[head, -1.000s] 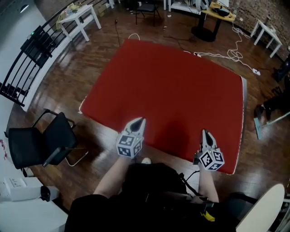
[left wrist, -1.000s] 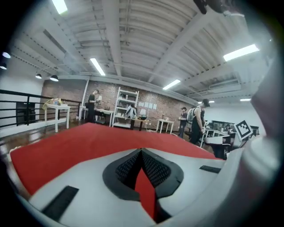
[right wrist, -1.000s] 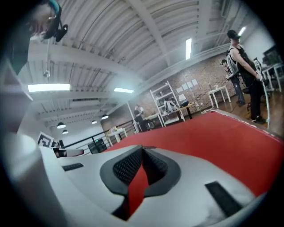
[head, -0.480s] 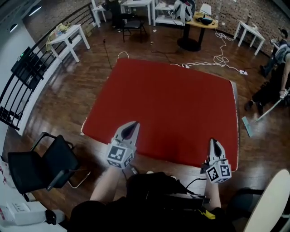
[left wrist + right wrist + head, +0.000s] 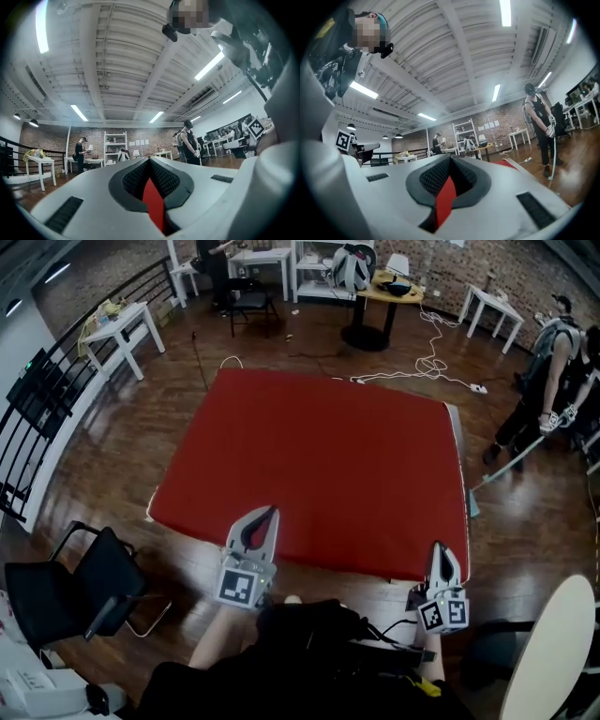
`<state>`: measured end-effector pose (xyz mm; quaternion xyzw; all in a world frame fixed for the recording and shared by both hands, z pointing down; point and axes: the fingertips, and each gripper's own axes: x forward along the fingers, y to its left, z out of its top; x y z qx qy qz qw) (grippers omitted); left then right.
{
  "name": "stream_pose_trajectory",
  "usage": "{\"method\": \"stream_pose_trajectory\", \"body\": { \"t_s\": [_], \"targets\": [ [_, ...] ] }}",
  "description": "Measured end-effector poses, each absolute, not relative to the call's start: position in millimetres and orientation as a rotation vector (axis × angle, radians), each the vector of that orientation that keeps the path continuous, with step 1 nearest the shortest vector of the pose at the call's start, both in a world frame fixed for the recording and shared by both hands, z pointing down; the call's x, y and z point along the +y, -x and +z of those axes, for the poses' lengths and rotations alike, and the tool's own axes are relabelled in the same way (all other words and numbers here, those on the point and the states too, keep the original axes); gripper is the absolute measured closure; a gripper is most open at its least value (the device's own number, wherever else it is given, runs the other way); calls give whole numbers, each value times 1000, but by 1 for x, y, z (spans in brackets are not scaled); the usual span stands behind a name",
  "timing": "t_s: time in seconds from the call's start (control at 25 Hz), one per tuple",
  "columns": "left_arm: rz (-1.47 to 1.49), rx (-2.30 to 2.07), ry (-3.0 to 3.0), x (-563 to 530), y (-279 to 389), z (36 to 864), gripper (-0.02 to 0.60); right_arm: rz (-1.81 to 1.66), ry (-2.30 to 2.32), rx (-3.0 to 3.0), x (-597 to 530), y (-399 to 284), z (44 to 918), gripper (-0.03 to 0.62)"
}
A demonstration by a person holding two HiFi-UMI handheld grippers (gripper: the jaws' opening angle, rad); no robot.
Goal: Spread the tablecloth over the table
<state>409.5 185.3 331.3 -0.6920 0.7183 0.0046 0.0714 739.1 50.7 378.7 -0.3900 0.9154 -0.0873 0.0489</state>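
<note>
The red tablecloth (image 5: 319, 465) lies flat over the table (image 5: 457, 442), whose pale edge shows at the right. Both grippers hold its near edge. My left gripper (image 5: 266, 513) is shut, and a strip of the red tablecloth (image 5: 153, 201) shows pinched between its dark pads (image 5: 166, 180). At the near right corner my right gripper (image 5: 441, 548) is shut too, with a strip of the tablecloth (image 5: 445, 197) between its pads (image 5: 461, 180). In both gripper views the jaws point level across the room, and the table itself is hidden behind them.
A black chair (image 5: 70, 587) stands near left. A black railing (image 5: 56, 390) runs along the left. White tables (image 5: 117, 329), a round table (image 5: 380, 287) and floor cables (image 5: 427, 367) are at the back. A person with a mop (image 5: 553, 362) stands right. A pale round edge (image 5: 553, 652) sits near right.
Both grippers have come up and back toward me along the cloth's near edge, the right one moving further right. A person with a mop has come into view at the right.
</note>
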Motion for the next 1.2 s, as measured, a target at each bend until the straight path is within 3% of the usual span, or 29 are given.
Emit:
{"method": "stream_pose_trajectory", "body": {
  "t_s": [0.36, 1.2],
  "targets": [
    [19, 2238, 2093, 197, -435, 343, 581, -222, 1143, 2825, 57, -745, 375, 592],
    [27, 2360, 2098, 203, -423, 368, 581, -225, 1085, 2891, 46, -725, 388, 592]
  ]
}}
